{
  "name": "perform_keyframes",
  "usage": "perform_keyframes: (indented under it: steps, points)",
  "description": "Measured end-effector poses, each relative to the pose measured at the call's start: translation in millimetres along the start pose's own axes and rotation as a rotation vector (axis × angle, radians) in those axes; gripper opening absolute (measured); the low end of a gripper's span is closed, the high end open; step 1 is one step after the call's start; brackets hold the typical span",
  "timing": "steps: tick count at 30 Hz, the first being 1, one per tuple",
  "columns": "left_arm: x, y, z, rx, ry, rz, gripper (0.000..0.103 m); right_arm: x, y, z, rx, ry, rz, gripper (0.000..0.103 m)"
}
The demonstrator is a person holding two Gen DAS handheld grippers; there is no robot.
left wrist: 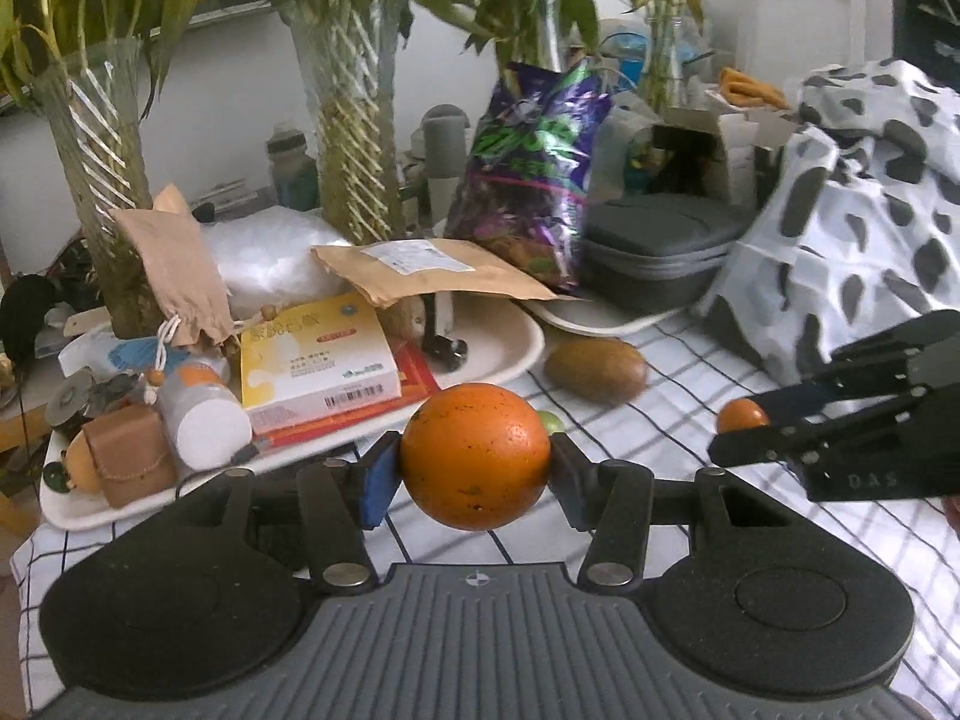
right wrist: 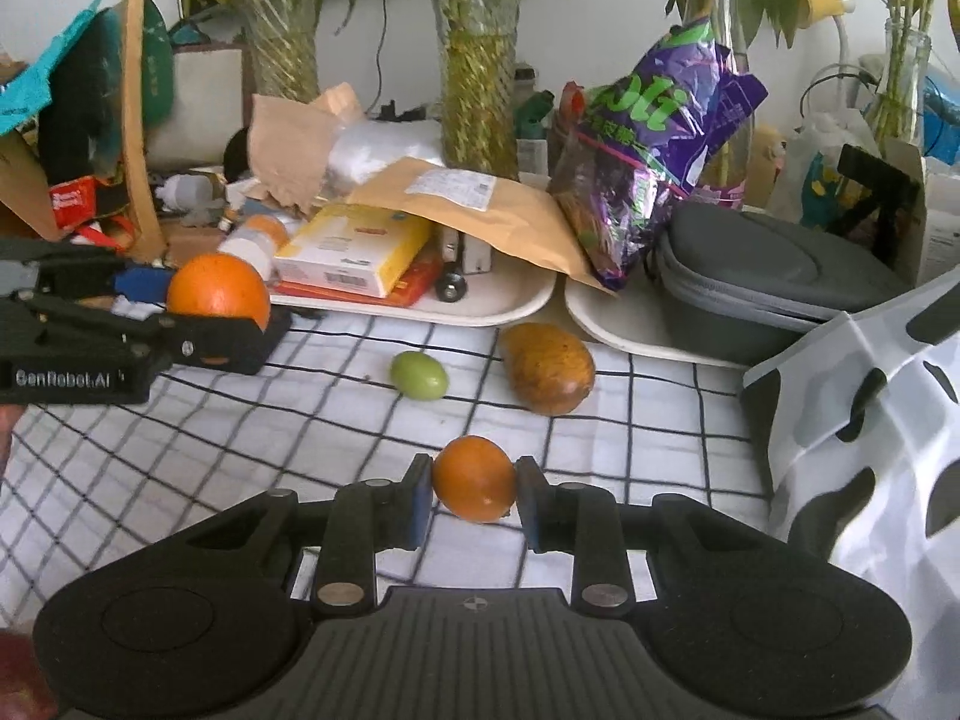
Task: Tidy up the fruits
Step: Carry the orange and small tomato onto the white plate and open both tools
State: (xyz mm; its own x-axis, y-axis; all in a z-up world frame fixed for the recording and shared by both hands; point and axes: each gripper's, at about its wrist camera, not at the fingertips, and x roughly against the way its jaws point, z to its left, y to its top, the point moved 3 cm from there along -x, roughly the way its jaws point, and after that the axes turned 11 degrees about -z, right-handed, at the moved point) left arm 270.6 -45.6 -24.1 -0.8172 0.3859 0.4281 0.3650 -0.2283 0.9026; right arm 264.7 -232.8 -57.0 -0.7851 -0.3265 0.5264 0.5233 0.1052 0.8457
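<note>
Fruits were half in hand: your left gripper (left wrist: 474, 468) clamped the large orange (left wrist: 474, 456) at frame centre, your right gripper (right wrist: 474, 495) pinched the small orange (right wrist: 474, 478). Left on the checked cloth (right wrist: 630, 450), mid-frame, lay the green fruit (right wrist: 419, 376) and brown fruit (right wrist: 549, 367); nothing looked sorted yet.

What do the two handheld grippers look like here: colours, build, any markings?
Both are matte black linkage grippers with silver pivot pins, blue pads on the fingers and a ribbed grey base bearing a small cross mark. The left gripper reads "GenRobot.AI" in pale lettering on its side; the right gripper shows faint raised letters. No sleeves visible.
</note>
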Motion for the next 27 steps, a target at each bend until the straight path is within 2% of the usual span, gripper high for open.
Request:
perform_keyframes:
  steps: [16, 27]
  points:
    - [72.0, -11.3, -46.1, -0.016, -0.096, 0.029, 0.050, 72.9, -17.4, 30.5, 0.003, 0.001, -0.021, 0.030]
    - [91.3, -39.5, -60.3, 0.050, -0.152, 0.160, 0.050, 107.7, -34.2, 43.4, -0.013, 0.004, -0.004, 0.030]
